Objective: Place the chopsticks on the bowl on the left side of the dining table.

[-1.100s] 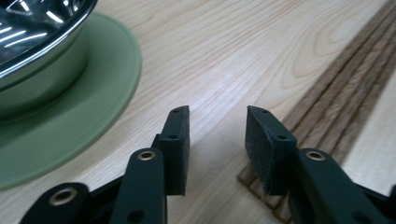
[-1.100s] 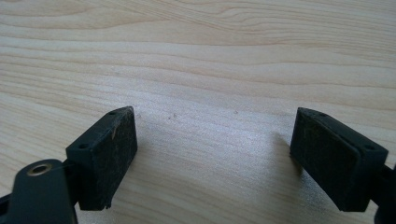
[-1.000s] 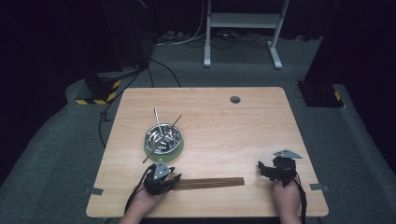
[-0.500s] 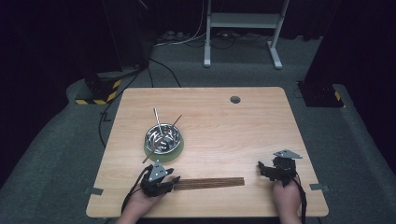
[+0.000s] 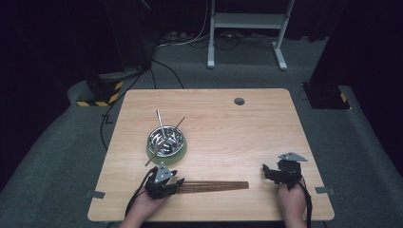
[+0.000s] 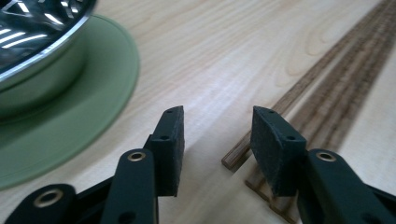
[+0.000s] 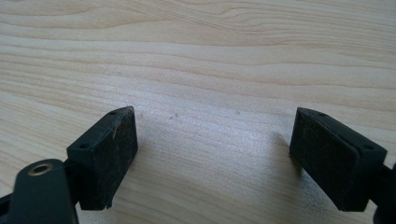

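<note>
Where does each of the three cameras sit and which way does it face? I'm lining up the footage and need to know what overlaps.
High view: above the person's side, looking forward and down on the table; both hands show, with left gripper and right gripper.
Left gripper view: rides the left gripper, looking low along its open jaws at the wooden sticks and steel bowl on its green plate.
Right gripper view: rides the right gripper, open jaws over bare wood.
Shared: high and left gripper views both show sticks, bowl and plate.
</note>
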Motion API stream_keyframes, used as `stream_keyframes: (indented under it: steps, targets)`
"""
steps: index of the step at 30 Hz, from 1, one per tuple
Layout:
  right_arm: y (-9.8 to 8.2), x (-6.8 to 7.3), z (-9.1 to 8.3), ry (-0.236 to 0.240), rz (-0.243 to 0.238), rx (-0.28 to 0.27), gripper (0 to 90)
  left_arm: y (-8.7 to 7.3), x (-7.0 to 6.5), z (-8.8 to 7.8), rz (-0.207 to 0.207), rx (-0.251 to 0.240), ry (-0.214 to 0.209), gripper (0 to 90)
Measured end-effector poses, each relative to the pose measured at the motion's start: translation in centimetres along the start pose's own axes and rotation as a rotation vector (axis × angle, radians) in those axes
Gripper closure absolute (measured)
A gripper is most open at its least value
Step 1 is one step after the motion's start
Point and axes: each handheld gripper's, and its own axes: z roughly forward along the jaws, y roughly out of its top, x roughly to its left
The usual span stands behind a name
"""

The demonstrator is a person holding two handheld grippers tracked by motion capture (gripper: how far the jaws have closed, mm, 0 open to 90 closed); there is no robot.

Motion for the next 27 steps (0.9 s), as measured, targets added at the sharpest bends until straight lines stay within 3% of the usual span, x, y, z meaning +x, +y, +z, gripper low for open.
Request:
stream_keyframes:
  steps: [4, 6, 7, 8, 9, 12, 13, 16, 17, 19, 27]
  targets:
    - [0.0, 0.0, 0.0, 0.0, 0.0, 0.0, 14.7, 0.2, 0.4, 0.2, 0.006, -0.006, 0.028, 54.5]
    - [0.0, 0.0, 0.0, 0.0, 0.0, 0.0, 14.7, 0.2, 0.4, 0.0, -0.001, -0.01, 0.012, 54.7]
    - [0.0, 0.0, 0.0, 0.0, 0.003, 0.001, 14.7, 0.3, 0.2, 0.0, -0.003, -0.016, -0.023, 54.6]
    - [0.0, 0.0, 0.0, 0.0, 0.003, 0.001, 14.7, 0.3, 0.2, 0.0, -0.003, -0.016, -0.023, 54.7]
    - [0.0, 0.0, 0.0, 0.0, 0.0, 0.0, 14.7, 0.3, 0.2, 0.0, 0.026, 0.008, -0.027, 54.7]
    - [0.0, 0.0, 0.0, 0.0, 0.001, 0.001, 14.7, 0.4, 0.0, 0.5, 0.006, 0.009, -0.041, 54.9]
    - [0.0, 0.0, 0.0, 0.0, 0.001, 0.001, 14.7, 0.4, 0.0, 0.7, 0.018, 0.018, -0.05, 55.1]
    - [0.0, 0.0, 0.0, 0.001, 0.002, 0.002, 14.7, 0.4, 0.0, 1.0, 0.005, 0.038, -0.055, 56.2]
    - [0.0, 0.0, 0.0, 0.001, 0.001, 0.001, 14.7, 0.3, 0.2, 1.1, 0.027, 0.055, -0.061, 56.6]
    - [0.0, 0.0, 0.0, 0.001, 0.001, 0.0, 14.7, 0.2, -0.1, 1.2, 0.009, 0.043, -0.067, 57.8]
    - [0.0, 0.1, 0.0, 0.005, 0.008, 0.004, 14.7, 0.1, -0.1, 1.0, 0.035, 0.057, -0.075, 68.2]
